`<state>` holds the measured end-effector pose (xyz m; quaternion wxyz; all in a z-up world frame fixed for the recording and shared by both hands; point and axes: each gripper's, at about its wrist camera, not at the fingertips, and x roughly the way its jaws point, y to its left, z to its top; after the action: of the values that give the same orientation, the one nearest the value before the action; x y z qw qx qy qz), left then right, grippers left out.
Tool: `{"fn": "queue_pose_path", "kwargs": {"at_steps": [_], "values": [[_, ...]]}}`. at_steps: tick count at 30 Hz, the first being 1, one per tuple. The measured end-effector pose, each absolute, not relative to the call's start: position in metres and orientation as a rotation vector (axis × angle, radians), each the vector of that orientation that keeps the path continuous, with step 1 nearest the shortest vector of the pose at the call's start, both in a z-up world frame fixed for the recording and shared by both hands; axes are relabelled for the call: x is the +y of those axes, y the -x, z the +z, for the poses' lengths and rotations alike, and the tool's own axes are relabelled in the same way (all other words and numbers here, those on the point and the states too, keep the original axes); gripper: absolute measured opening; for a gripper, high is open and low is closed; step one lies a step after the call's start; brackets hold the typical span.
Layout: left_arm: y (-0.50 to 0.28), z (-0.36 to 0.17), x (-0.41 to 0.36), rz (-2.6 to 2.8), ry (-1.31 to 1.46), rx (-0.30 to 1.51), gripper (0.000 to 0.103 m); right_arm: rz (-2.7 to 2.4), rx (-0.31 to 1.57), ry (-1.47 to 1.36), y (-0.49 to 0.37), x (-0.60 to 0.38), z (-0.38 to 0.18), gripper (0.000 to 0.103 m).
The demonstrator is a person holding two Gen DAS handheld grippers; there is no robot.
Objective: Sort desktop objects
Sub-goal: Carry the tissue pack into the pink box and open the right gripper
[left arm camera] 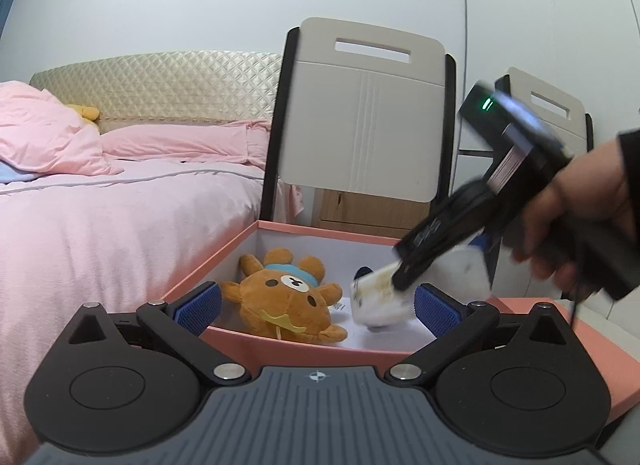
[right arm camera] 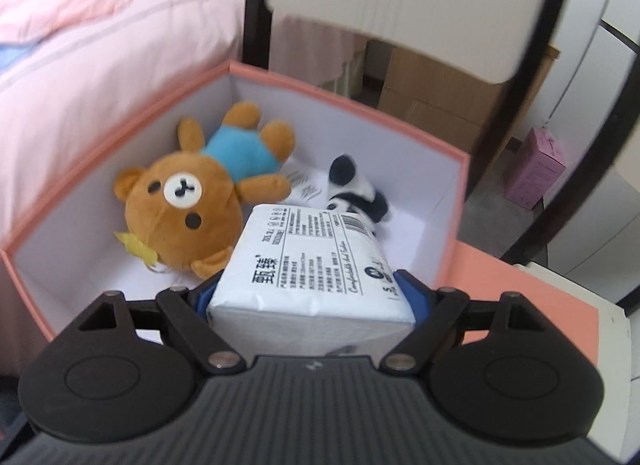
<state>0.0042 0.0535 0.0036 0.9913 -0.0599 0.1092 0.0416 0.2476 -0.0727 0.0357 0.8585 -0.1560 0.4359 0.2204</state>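
Observation:
A pink box (right arm camera: pixel 352 105) with a white inside holds a brown teddy bear (right arm camera: pixel 188 201) on its left and a black-and-white plush toy (right arm camera: pixel 352 185) on its right. My right gripper (right arm camera: pixel 312 289) is shut on a white tissue pack (right arm camera: pixel 308 261) and holds it over the box's near right part. In the left wrist view the right gripper (left arm camera: pixel 404 285) reaches in from the right with the pack (left arm camera: pixel 380 297) above the box (left arm camera: pixel 320 229), next to the bear (left arm camera: pixel 284 297). My left gripper (left arm camera: pixel 318 307) is open and empty at the box's near rim.
A bed with pink covers (left arm camera: pixel 120 217) lies left of the box. A beige chair back (left arm camera: pixel 364 113) stands just behind the box. A small purple carton (right arm camera: pixel 534 169) sits on the floor at the right. Cardboard boxes (right arm camera: pixel 440 97) stand behind the chair.

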Motion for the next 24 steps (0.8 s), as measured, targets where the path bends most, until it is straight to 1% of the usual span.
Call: {"fn": "queue_pose_path", "kwargs": {"at_steps": [5, 8, 10, 12, 13, 15, 21, 24], "values": [[-0.007, 0.004, 0.061, 0.105, 0.14, 0.224, 0.103, 0.436, 0.955, 0.362, -0.257, -0.057, 0.008, 0.086], [-0.007, 0.003, 0.062, 0.108, 0.14, 0.228, 0.103, 0.451, 0.998, 0.37, -0.26, -0.052, -0.007, 0.088], [-0.007, 0.003, 0.062, 0.108, 0.139, 0.229, 0.103, 0.463, 1.02, 0.378, -0.26, -0.05, -0.012, 0.093], [-0.007, 0.003, 0.062, 0.106, 0.139, 0.228, 0.103, 0.466, 1.012, 0.364, -0.258, -0.052, -0.009, 0.095], [-0.007, 0.003, 0.062, 0.103, 0.137, 0.226, 0.103, 0.467, 1.006, 0.357, -0.257, -0.053, -0.008, 0.098], [-0.006, 0.002, 0.06, 0.097, 0.131, 0.224, 0.103, 0.469, 0.966, 0.339, -0.254, -0.056, -0.001, 0.103], [-0.005, 0.001, 0.053, 0.076, 0.114, 0.218, 0.103, 0.484, 0.839, 0.237, -0.224, -0.085, 0.035, 0.103], [-0.004, 0.0, 0.048, 0.067, 0.099, 0.214, 0.103, 0.473, 0.727, 0.155, -0.195, -0.112, 0.055, 0.103]]}}
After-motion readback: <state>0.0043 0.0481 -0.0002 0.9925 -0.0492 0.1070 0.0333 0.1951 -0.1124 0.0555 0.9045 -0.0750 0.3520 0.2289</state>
